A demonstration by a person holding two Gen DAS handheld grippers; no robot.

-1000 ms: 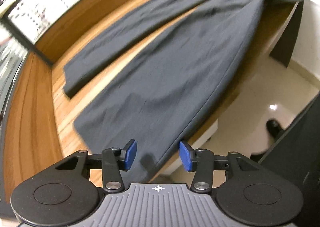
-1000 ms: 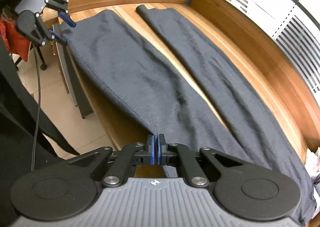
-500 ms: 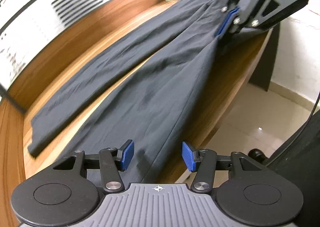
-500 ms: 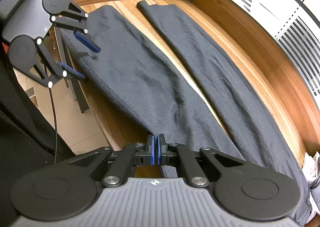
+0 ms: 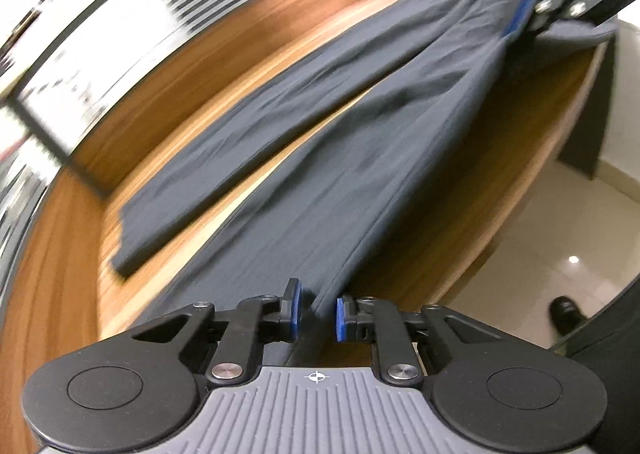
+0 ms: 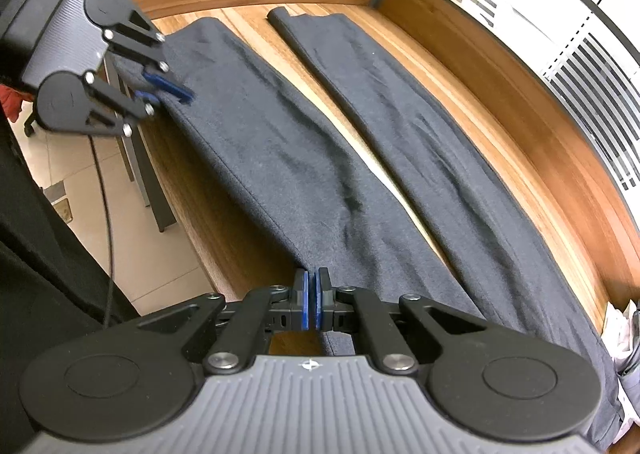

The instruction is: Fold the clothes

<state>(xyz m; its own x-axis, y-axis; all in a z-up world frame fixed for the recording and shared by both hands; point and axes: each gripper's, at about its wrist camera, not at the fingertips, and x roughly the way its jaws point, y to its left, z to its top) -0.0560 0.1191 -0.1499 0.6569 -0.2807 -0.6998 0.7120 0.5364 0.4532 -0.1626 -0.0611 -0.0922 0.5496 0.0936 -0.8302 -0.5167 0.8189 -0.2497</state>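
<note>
A pair of dark grey trousers lies flat along a long wooden table, its two legs stretched side by side with a thin strip of bare wood between them.

At the left, near the hem end, the left gripper reaches in over the outer seam of the nearer leg. Its blue-padded jaws are closing, with the cloth's edge running up between them — the pads do not yet seem to press on it, though the blur makes that hard to judge. Its aim is likely to catch the hem end so the leg can be lifted.

Further right, towards the waist, the right gripper sits with its jaws pinched narrow on the same outer edge of the trousers, probably anchoring that end while the other hand finds its hold.

Beyond the table's near edge is pale tiled floor, where a shoe shows.
</note>
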